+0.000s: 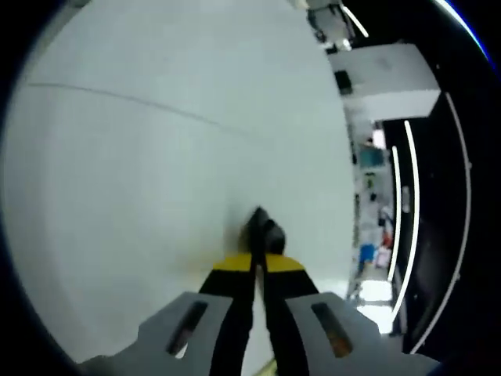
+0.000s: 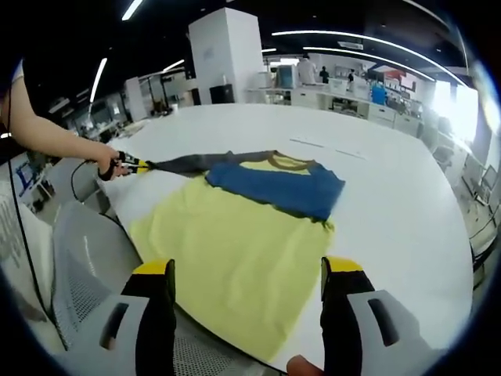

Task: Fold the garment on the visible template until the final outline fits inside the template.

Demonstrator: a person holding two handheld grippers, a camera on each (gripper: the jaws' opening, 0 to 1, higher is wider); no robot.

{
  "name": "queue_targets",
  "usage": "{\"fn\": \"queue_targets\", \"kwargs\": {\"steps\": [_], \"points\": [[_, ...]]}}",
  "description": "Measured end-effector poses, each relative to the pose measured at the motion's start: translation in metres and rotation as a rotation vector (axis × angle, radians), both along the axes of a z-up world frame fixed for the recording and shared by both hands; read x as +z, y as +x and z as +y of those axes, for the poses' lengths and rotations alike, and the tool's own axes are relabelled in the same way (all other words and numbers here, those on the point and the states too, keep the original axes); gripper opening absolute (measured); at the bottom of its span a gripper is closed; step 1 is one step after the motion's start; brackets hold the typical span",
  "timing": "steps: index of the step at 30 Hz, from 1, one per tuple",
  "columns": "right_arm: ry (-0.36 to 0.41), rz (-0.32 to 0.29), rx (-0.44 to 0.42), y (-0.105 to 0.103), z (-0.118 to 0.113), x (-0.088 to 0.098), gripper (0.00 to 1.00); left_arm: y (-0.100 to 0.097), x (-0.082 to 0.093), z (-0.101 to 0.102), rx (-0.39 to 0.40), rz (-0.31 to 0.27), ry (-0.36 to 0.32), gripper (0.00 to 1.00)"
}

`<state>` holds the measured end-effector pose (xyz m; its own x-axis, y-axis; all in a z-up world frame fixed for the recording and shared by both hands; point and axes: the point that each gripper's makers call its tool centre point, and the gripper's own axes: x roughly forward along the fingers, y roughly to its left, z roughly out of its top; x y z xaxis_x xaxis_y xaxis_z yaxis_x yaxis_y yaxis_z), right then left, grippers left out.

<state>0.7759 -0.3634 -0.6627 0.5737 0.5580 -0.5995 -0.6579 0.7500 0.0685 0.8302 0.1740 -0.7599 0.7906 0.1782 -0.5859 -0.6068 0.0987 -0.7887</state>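
Right gripper view: the garment, a yellow shirt with a blue panel folded across its upper part and a dark grey sleeve, lies flat on the white table, reaching the near edge. The sleeve is drawn out straight toward the left gripper, which a person's hand holds at the table's far-left edge; its tips meet the sleeve end, though the contact is too small to resolve clearly. Faint thin lines cross the tabletop beyond the collar; whether they belong to the template cannot be told. The right gripper has its black, yellow-banded jaws set wide apart, with nothing between them, above the shirt's near hem. Below the table edge sits a grey mesh chair back.

Left gripper view: the left gripper has its jaws pressed together at the tips against the white table. A small dark mass sits at the tips; whether it is fabric or the tips themselves cannot be made out. A thin line runs across the surface.

Surroundings: an open workshop with a white pillar, ceiling strip lights, and benches with equipment along the far wall. Distant items are too small and blurred to identify.
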Motion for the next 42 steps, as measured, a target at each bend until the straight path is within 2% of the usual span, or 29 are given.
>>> {"fn": "queue_targets", "kwargs": {"steps": [3,6,10,12,13,14,17,19,23,25,29,42], "points": [[0.002,-0.002,0.010,0.001,0.004,-0.001,0.76,0.005,0.013,0.003,-0.055,-0.010,0.082,0.00],[0.006,-0.006,0.013,0.001,0.005,0.000,0.76,0.012,0.025,0.010,-0.070,-0.038,0.123,0.00],[0.017,-0.017,0.011,0.002,0.005,0.003,0.76,0.020,0.046,0.015,-0.174,-0.045,0.287,0.00],[0.018,-0.020,0.008,0.002,0.004,0.003,0.76,0.025,0.056,0.018,-0.241,-0.043,0.422,0.00],[0.018,-0.020,0.006,0.002,0.003,0.003,0.76,0.027,0.059,0.018,-0.270,-0.044,0.457,0.00],[0.018,-0.020,0.005,0.002,0.002,0.003,0.76,0.033,0.069,0.013,-0.293,-0.073,0.500,0.00],[0.020,-0.021,0.002,0.002,0.001,0.004,0.76,0.040,0.081,0.008,-0.355,-0.094,0.582,0.00],[0.022,-0.023,0.000,0.002,0.001,0.004,0.76,0.046,0.087,0.010,-0.375,-0.111,0.624,0.00],[0.029,-0.028,-0.004,0.003,0.001,0.006,0.76,0.053,0.102,0.000,-0.427,-0.151,0.698,0.00],[0.031,-0.031,-0.004,0.003,0.002,0.006,0.76,0.055,0.122,-0.025,-0.495,-0.178,0.780,0.00],[0.036,-0.031,-0.003,0.004,0.004,0.006,0.76,0.062,0.143,-0.047,-0.572,-0.216,0.858,0.00],[0.041,-0.040,-0.010,0.004,0.000,0.009,0.76,0.081,0.187,-0.071,-0.622,-0.329,0.907,0.00]]}}
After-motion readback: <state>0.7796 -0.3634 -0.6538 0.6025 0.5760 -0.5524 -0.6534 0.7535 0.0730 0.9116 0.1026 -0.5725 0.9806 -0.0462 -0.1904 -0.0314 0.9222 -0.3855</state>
